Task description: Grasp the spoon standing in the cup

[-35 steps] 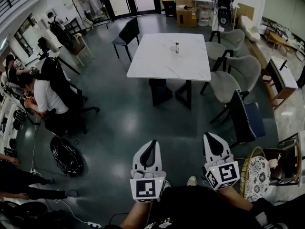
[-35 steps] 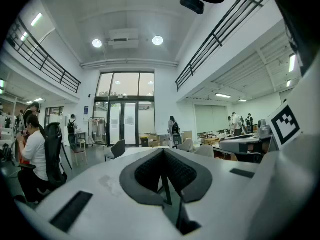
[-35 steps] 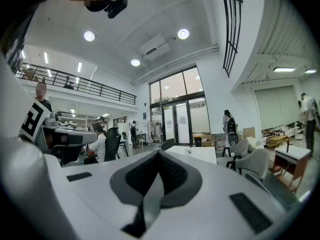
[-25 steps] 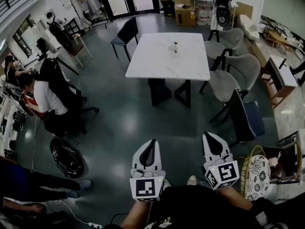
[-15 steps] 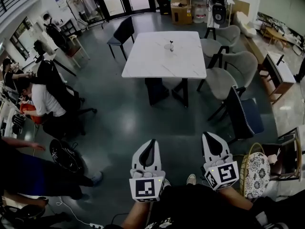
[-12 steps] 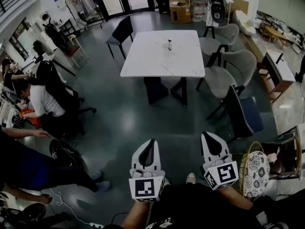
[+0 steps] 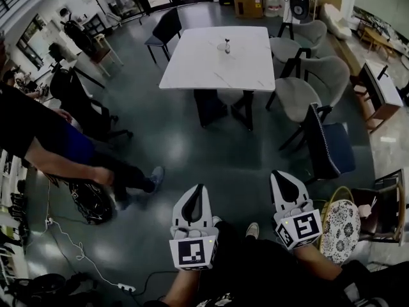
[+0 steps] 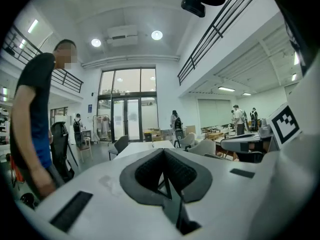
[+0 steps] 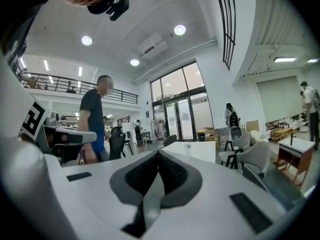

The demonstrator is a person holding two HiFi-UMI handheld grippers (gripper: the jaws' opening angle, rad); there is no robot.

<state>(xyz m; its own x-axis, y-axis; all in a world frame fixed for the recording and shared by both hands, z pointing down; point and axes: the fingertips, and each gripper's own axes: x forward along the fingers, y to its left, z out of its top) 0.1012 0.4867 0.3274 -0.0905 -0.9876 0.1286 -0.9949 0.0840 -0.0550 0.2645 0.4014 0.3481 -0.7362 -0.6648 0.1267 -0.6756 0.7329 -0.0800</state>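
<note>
Far ahead stands a white marble table [image 7: 217,62]. On it a small clear cup [image 7: 224,47] holds an upright spoon [image 7: 227,42]; in the right gripper view the cup [image 9: 189,145] is a tiny speck on the table. Both grippers hang low over the dark floor, several steps short of the table. My left gripper [image 7: 200,187] is shut with nothing in it, its pads meeting [image 8: 162,152]. My right gripper [image 7: 280,173] is likewise shut and empty [image 9: 158,153].
A person in a blue shirt [image 7: 51,146] crosses the floor at the left. Grey chairs [image 7: 300,94] and a dark blue chair [image 7: 327,152] stand right of the table, a black chair [image 7: 167,27] at its far left. A patterned stool [image 7: 342,230] is by my right.
The person in blue has walked in from the left edge toward the middle. The table has shifted slightly in view. Both grippers stay shut and low.
</note>
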